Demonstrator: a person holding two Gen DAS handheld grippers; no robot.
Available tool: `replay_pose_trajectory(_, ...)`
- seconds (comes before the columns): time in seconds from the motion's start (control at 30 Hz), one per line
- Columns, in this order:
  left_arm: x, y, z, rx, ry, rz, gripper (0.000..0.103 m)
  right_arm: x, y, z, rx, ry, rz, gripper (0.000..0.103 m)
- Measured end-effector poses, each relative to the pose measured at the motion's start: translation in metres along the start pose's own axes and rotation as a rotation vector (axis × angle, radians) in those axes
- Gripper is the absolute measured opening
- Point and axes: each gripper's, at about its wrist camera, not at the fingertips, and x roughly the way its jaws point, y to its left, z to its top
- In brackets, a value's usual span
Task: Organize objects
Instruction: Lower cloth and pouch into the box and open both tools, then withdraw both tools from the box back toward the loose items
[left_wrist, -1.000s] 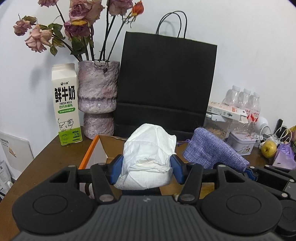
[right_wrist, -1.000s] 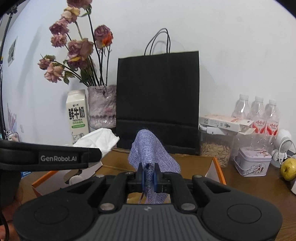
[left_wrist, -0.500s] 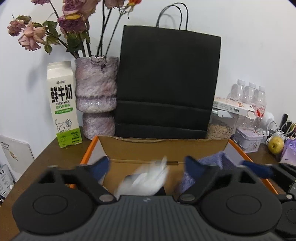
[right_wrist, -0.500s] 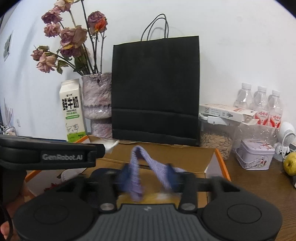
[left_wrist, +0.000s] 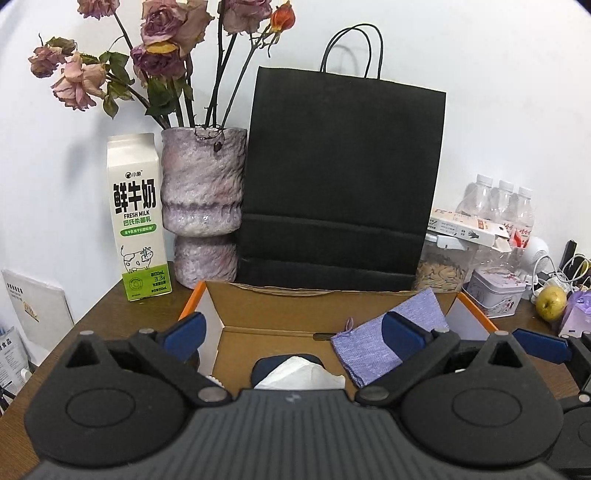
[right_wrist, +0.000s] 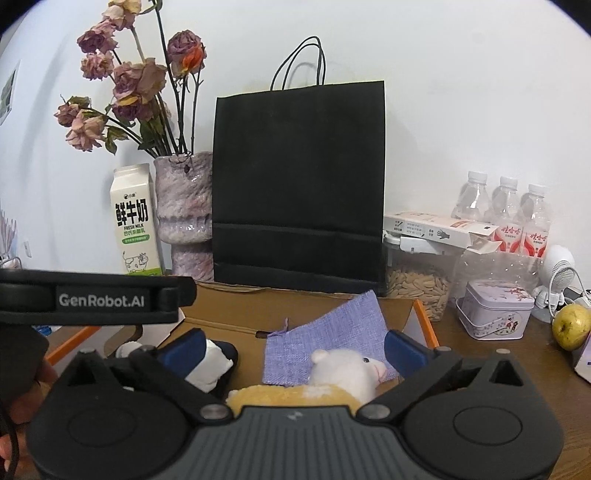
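1. The left gripper (left_wrist: 291, 332) hangs over the open cardboard box (left_wrist: 280, 306), its blue fingers (left_wrist: 184, 330) spread wide with nothing between the pads. The right gripper (right_wrist: 295, 349) is beside it over the same box; its jaws are opening, almost fully apart, and no pad presses on anything.

2. Just below and ahead of the left gripper, low in the centre of the left wrist frame, the white crumpled cloth (left_wrist: 299, 376) lies inside the box on a dark object. It looks soft, bunched and shapeless.

3. The purple knitted pouch (right_wrist: 325, 339) lies in the box toward its right wall, ahead of the right gripper. Its long axis runs diagonally, from lower left to upper right of the frame, the upper corner propped against the back flap. It is flat, coarse-woven and limp.

4. A white and yellow plush toy (right_wrist: 347, 373) sits nearest the right camera, overlapping the pouch's lower edge.

5. Both items look deposited. The right hand is nearer the pouch, the left nearer the cloth; I judge the next move to be a withdrawal upward.

6. Behind the box on the bench (left_wrist: 92, 321) stand a milk carton (left_wrist: 135, 218), a vase (left_wrist: 203, 206) and a black paper bag (left_wrist: 340, 177).
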Motion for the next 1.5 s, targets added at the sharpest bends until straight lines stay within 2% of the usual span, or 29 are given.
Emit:
replay_pose_trajectory(0.73,-0.066,0.014,-0.018,-0.019,-0.039,-0.021,0.103,-0.064,0.016,-0.014,-0.031,-0.039,-0.008,0.103)
replay_pose_trajectory(1.5,-0.136,0.036,-0.055,0.003,-0.015,-0.034,0.103,-0.134,0.034,-0.050,-0.021,-0.016,-0.027,0.103)
